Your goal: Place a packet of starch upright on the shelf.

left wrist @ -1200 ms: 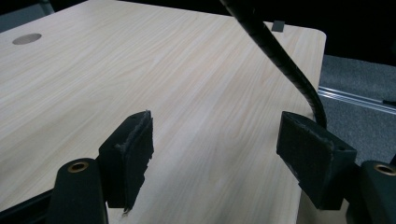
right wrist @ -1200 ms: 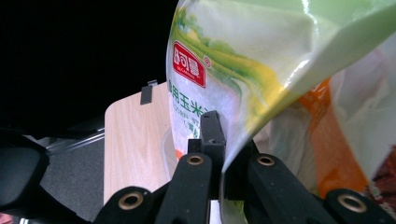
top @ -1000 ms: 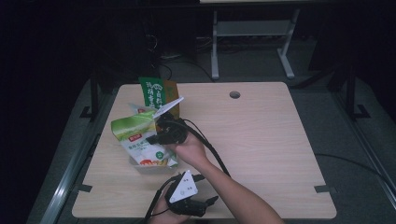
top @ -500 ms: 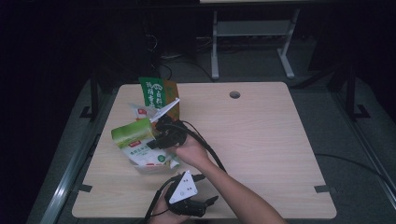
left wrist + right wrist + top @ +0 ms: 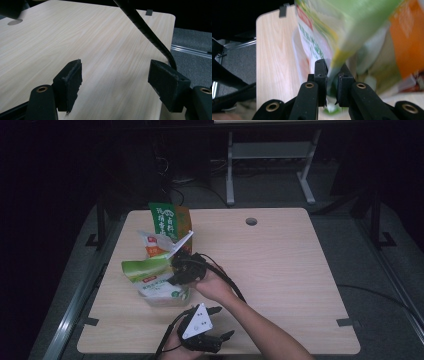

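Green snack bag (image 5: pixel 150 272) sits in the left half of the tabletop (image 5: pixel 280 260), roughly midway between the far and near edges, lifted and tipped over a white-and-green pouch (image 5: pixel 162 292) underneath it. Your right gripper (image 5: pixel 181 270) has it by the right-hand edge. In the right gripper view the green snack bag (image 5: pixel 347 27) hangs blurred above the jaws, and its thin edge runs down between the two black pads (image 5: pixel 321 75), which are nearly together and pressing on it. The jaws have just been closing a little further, with the bag edge between them.

Behind it, toward the far-left corner, a green-and-orange bag (image 5: pixel 170 220) stands upright, and a white-and-orange pouch (image 5: pixel 157 245) leans just in front of that one.

Your left gripper (image 5: pixel 212 330) is at the near edge, left of centre, grey plate on top, well apart from the bags. In the left gripper view its pads (image 5: pixel 68 83) stand wide apart over bare wood with nothing between them; a black cable (image 5: pixel 145 27) crosses above.
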`<state>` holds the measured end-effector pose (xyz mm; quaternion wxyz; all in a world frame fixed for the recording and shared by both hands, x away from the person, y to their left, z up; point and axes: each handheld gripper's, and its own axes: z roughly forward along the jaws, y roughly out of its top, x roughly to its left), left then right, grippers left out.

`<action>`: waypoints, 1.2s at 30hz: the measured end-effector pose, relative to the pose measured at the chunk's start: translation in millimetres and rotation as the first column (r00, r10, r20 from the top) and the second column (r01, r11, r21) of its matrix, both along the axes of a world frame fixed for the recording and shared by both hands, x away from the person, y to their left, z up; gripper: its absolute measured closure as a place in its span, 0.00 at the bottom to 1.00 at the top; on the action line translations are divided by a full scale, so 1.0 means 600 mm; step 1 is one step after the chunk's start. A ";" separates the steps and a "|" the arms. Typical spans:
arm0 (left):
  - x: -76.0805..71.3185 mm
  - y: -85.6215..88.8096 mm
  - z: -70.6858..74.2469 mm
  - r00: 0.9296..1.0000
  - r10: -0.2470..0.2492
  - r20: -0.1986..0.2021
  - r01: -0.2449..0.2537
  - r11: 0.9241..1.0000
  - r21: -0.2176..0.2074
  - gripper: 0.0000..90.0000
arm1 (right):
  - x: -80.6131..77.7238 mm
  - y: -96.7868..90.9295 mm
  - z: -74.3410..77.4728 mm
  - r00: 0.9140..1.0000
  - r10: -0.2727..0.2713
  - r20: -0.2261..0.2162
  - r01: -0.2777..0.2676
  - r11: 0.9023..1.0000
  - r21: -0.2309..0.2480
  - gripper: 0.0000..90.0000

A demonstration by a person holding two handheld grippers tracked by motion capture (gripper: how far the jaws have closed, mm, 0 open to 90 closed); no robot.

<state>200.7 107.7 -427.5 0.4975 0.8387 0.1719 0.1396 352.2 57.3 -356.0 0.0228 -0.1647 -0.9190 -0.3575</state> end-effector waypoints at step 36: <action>0.008 0.000 -0.004 0.999 0.025 -0.027 -0.025 1.000 0.005 0.29 | 0.013 -0.083 -0.011 0.996 -0.019 -0.086 0.029 0.993 0.117 0.70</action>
